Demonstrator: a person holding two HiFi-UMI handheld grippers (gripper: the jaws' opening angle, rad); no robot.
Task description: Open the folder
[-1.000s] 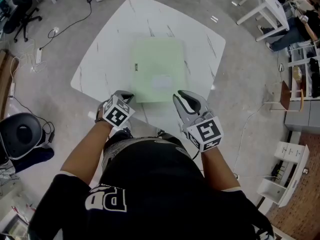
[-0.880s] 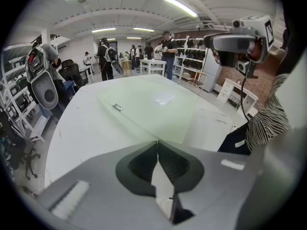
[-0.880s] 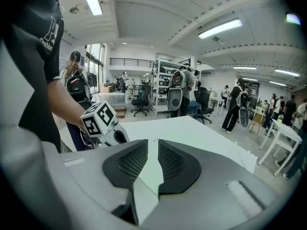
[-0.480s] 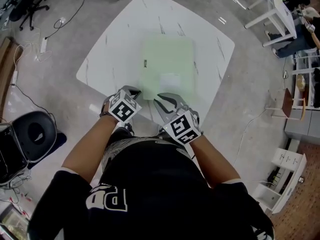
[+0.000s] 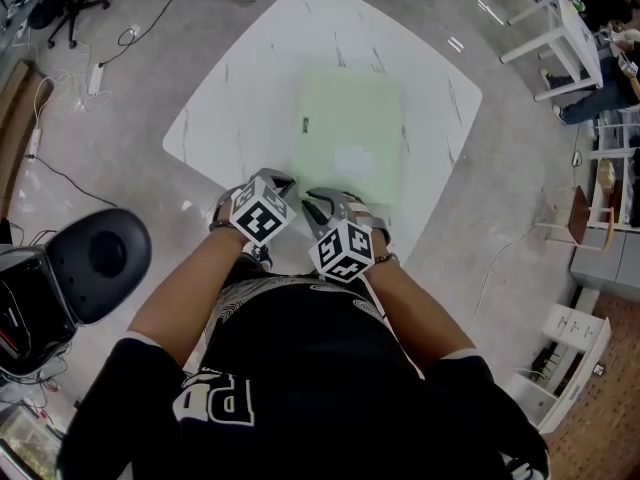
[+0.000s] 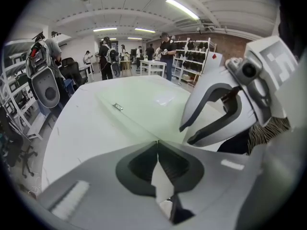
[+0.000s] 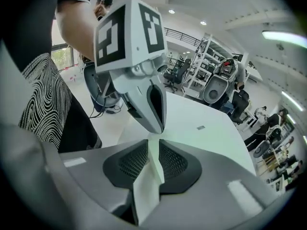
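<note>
A pale green folder [image 5: 350, 133] lies flat and closed on the white marble-look table [image 5: 240, 108]. Both grippers meet at its near-left corner. My left gripper [image 5: 284, 181] has its tips touching each other right at that corner [image 6: 157, 142]. My right gripper [image 5: 312, 200] points left toward it. Its jaws stand narrowly apart with a pale sheet edge of the folder [image 7: 211, 138] filling the gap [image 7: 153, 145]. The left gripper view shows the right gripper [image 6: 184, 135] at the folder's [image 6: 144, 104] near edge. The left gripper's tip [image 7: 157, 128] shows just beyond the right jaws.
A black office chair [image 5: 100, 263] stands to the left of the person. Cables [image 5: 60, 178] run over the floor at the left. White desks [image 5: 540, 28] and white shelving [image 5: 585, 343] are at the right. The table's near edge is under the grippers.
My right gripper has swung left to the folder's near-left corner beside the left gripper, and its jaws have narrowed from wide open. The left gripper has moved only slightly.
</note>
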